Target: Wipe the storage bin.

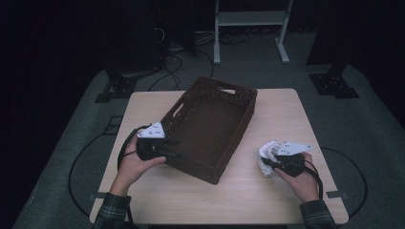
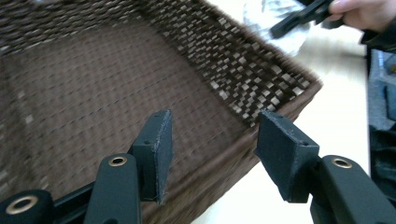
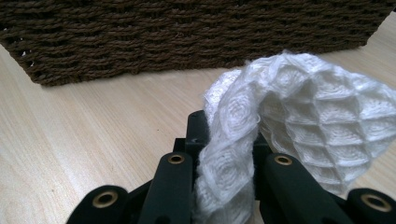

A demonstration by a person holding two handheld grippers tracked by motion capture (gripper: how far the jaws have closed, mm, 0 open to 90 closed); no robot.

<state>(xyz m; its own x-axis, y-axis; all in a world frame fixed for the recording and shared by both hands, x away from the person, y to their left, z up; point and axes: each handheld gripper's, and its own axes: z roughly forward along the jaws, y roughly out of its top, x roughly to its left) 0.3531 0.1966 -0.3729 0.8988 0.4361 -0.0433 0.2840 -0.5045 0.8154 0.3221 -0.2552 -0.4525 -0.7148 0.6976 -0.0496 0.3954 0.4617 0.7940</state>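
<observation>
A white waffle-weave cloth (image 3: 299,126) is sitting pinched between the right gripper's (image 1: 271,163) jaws, bunched above the table (image 1: 239,191) just right of the brown wicker basket (image 1: 210,119). The left gripper (image 2: 212,154) is hovering with jaws parted over the basket's near corner, gripping nothing.

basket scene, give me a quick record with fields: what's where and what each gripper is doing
surface: light wooden table
basket: dark brown woven basket, set at an angle mid-table, nothing visible inside
cloth: white waffle-weave cloth, on the table right of the basket, outside it
left gripper: left gripper at the basket's near left corner, jaws apart over the rim, not pressing on it
right gripper: right gripper shut on the cloth, facing the basket's side wall
</observation>
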